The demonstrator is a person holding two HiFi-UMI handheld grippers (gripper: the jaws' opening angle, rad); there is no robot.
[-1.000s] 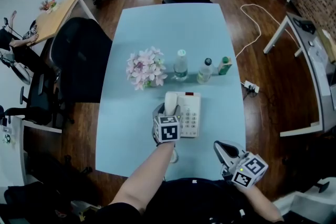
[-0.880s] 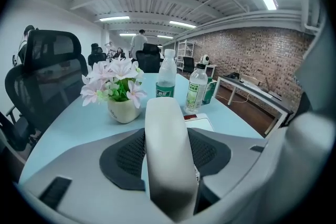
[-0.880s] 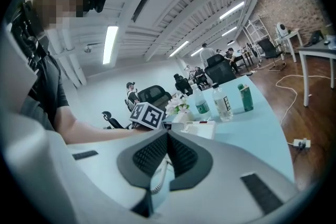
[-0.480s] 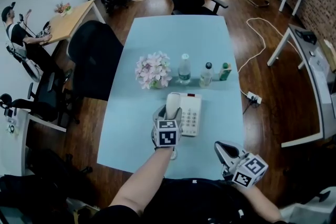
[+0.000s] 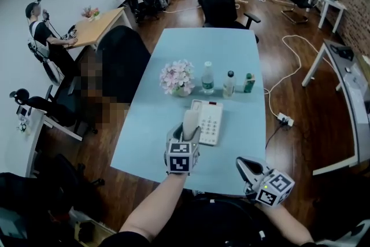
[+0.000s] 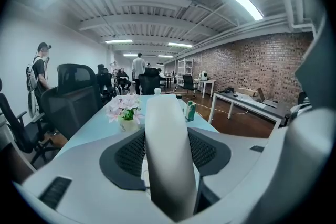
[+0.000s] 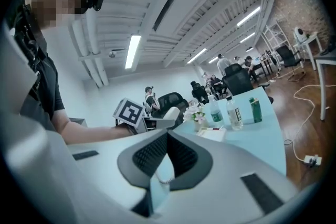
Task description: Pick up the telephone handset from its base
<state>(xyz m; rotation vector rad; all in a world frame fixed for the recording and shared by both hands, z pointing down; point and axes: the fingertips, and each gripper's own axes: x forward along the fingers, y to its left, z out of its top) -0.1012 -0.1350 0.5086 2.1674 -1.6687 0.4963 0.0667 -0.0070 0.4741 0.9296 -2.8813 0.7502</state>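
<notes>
Left tongs (image 5: pixel 186 131) are grasping the handset (image 5: pixel 190 118), pads on both its sides, handset standing up between them. It looks lifted off the base (image 5: pixel 211 124), which sits just ahead-right of those tongs on the tabletop (image 5: pixel 231 55). Right tongs (image 5: pixel 247 168) are clenched on nothing, to the right of the left pair and nearer the person, apart from the phone. Step is the lift-off, probably almost done. To do it well: firm squeeze mid-handset, rise straight, and don't let the coiled cord (image 7: pixel 160 179) drag the base. Stay short of the flowers (image 5: pixel 177 76) and bottles (image 5: pixel 208 78) beyond.
</notes>
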